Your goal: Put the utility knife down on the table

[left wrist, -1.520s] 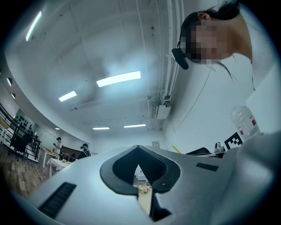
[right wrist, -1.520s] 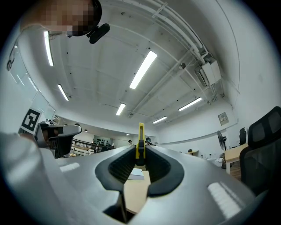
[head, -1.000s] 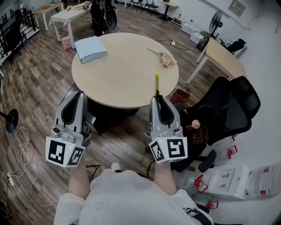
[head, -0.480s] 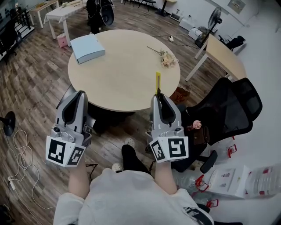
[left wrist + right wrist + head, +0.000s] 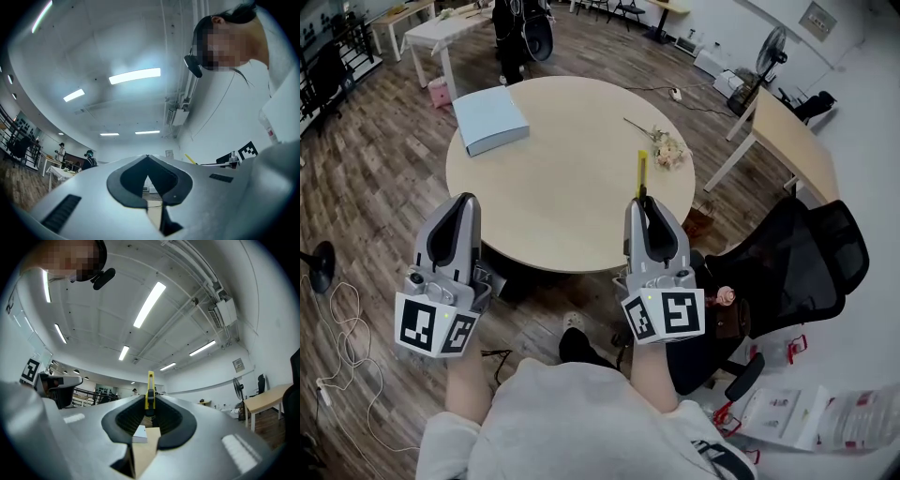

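Observation:
A yellow utility knife (image 5: pixel 641 172) sticks forward out of my right gripper (image 5: pixel 641 200), which is shut on its black end, over the near right edge of the round table (image 5: pixel 553 197). In the right gripper view the knife (image 5: pixel 150 389) stands upright between the closed jaws. My left gripper (image 5: pixel 467 200) hangs at the table's near left edge, shut with nothing in it. In the left gripper view its tips (image 5: pixel 147 157) meet at a point.
A light blue box (image 5: pixel 490 119) lies at the table's far left and a dried flower sprig (image 5: pixel 662 148) at its far right. A black office chair (image 5: pixel 811 267) stands to the right, beside a second desk (image 5: pixel 795 141). Cables trail over the wooden floor (image 5: pixel 342 309).
The table has drawn nearer in the head view, and both grippers now reach over its near edge. The right one still holds the knife; neither gripper's state has changed.

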